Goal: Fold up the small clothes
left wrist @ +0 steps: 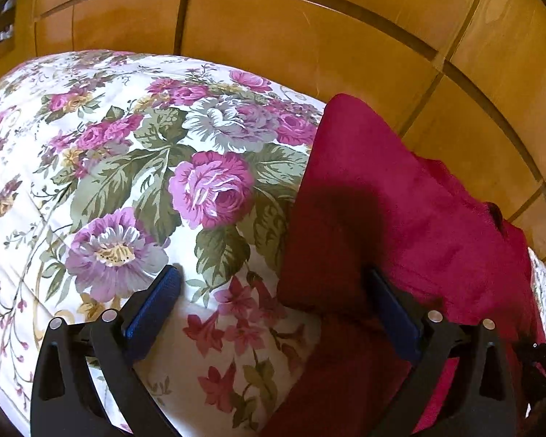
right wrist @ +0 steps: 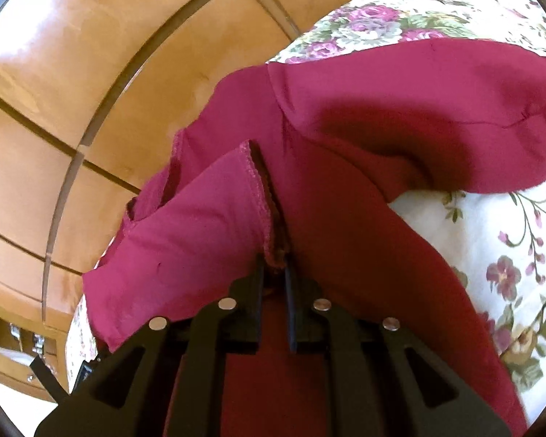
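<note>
A dark red garment (left wrist: 400, 200) lies rumpled on a floral bedspread (left wrist: 127, 145) near the bed's edge. My left gripper (left wrist: 273, 276) is open wide just above it. Its left pad is over the flowers and its right pad is at the garment's left edge, with nothing pinched. In the right wrist view the garment (right wrist: 382, 109) fills the middle, and a stitched hem runs up to my right gripper (right wrist: 275, 266). That gripper's jaws stand a narrow gap apart, with the hem bunched loosely between the tips.
Tan wooden panels with dark grooves (left wrist: 309, 36) rise beyond the bed edge. A wooden furniture piece with metal fittings (right wrist: 36, 342) is at the lower left of the right wrist view. Bare bedspread (right wrist: 491, 236) stretches to the right of the garment.
</note>
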The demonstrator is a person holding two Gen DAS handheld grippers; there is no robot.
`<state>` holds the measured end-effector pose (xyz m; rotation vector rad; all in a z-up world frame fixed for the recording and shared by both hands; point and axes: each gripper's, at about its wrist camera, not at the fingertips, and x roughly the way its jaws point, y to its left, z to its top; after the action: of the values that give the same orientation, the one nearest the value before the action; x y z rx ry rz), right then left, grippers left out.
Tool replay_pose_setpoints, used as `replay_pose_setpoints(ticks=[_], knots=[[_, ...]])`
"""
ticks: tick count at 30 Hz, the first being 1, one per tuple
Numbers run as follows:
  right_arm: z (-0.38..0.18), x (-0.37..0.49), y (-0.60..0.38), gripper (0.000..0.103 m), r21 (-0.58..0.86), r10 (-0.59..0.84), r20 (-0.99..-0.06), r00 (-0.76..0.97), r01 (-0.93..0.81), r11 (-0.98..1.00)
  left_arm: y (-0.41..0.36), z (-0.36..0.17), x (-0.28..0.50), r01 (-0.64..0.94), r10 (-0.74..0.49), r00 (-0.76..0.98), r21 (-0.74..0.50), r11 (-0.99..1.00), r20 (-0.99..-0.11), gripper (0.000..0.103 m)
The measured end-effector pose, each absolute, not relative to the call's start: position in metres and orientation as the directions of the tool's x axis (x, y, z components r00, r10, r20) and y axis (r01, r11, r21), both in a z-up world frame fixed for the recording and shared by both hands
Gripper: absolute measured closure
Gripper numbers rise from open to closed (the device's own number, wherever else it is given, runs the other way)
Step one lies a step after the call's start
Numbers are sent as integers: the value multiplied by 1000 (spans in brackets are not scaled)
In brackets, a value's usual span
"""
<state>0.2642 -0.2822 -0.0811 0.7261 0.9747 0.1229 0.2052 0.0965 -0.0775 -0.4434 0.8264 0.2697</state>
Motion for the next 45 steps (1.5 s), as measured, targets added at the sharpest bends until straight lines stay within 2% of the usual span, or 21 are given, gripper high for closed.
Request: replay_pose_setpoints(ticks=[1,3,6,16,25,31,45], knots=[[-81,262,-285,72,640,436,-691,576,207,740,96,-77,202,-395,54,657,-282,874,-752,3],[-76,256,-288,45,678,464,-657,594,197,708,97,-77,197,-392,42,670,-306,868,-741,3],[-65,245,-292,29,679,451,-644,618,189,710,94,-76,195,-394,56,667,-289,873,-743,3],[-58,217,-347,26,728,422,-618,664,278,627,73,-73,171,-326,60,649,-206,923,-758,3],[-43,194,-388,24,578,199,-717,668,411,705,72,-62,145,-254,-14,732,-291,922,-681,3],[-44,182,-427,24,499,70,-770,634,530,685,74,-61,140,-254,-27,738,-315,914,-674,3],[-51,165,-483,23,445,-56,-801,596,656,609,76,-64,141,-255,-42,736,-335,907,-676,3]])
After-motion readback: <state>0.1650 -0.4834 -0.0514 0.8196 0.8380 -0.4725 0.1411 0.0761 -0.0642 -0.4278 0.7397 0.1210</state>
